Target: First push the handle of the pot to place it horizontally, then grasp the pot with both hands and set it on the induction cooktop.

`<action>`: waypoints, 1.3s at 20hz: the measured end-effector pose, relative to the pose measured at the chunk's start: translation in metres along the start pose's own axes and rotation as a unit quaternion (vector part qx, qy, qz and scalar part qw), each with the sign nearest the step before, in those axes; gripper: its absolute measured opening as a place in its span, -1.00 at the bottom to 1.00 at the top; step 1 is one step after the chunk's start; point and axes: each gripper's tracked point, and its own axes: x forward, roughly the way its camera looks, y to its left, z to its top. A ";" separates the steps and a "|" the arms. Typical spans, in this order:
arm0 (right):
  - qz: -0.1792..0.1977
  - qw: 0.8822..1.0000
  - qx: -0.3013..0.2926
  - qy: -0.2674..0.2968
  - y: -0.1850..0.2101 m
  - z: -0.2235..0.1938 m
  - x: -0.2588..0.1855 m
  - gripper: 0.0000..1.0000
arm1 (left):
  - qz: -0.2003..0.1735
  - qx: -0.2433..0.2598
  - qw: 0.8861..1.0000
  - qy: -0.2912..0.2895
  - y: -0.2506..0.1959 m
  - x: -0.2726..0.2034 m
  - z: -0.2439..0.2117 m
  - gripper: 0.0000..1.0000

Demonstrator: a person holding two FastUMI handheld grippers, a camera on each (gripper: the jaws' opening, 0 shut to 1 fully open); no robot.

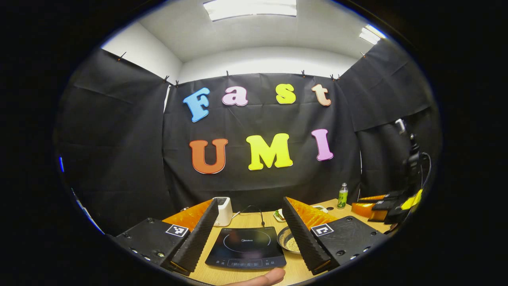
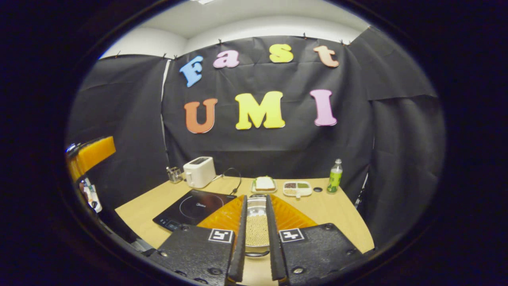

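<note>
Your pot (image 2: 256,228) sits low in the centre of the right gripper view, a shiny metal vessel filled with pale grains, resting on the tabletop (image 2: 337,214) just right of the induction cooktop (image 2: 194,208). In the left gripper view the pot (image 1: 288,240) shows as a curved rim between the cooktop (image 1: 246,248) and that claw's right-hand finger.

Your right claw (image 2: 256,254) has its fingers drawn close, one along each side of the pot, with a narrow gap between them; you cannot tell whether they press on its wall. Your left claw (image 1: 248,242) is released, fingers spread wide, with the cooktop lying in the gap. A fingertip (image 1: 264,277) of your hand shows at the bottom edge of that view.

Behind the cooktop stands a white toaster (image 2: 199,171), with a small wire holder (image 2: 174,174) to its left. Along the far edge of the tabletop lie a plate of bread (image 2: 264,184), a divided tray (image 2: 297,188), and a green bottle (image 2: 335,176) at the right.
</note>
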 end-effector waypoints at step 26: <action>0.042 0.962 0.026 0.267 0.055 -0.218 0.089 -0.92 | 0.043 0.015 0.999 -0.009 0.019 0.013 -0.036 0.93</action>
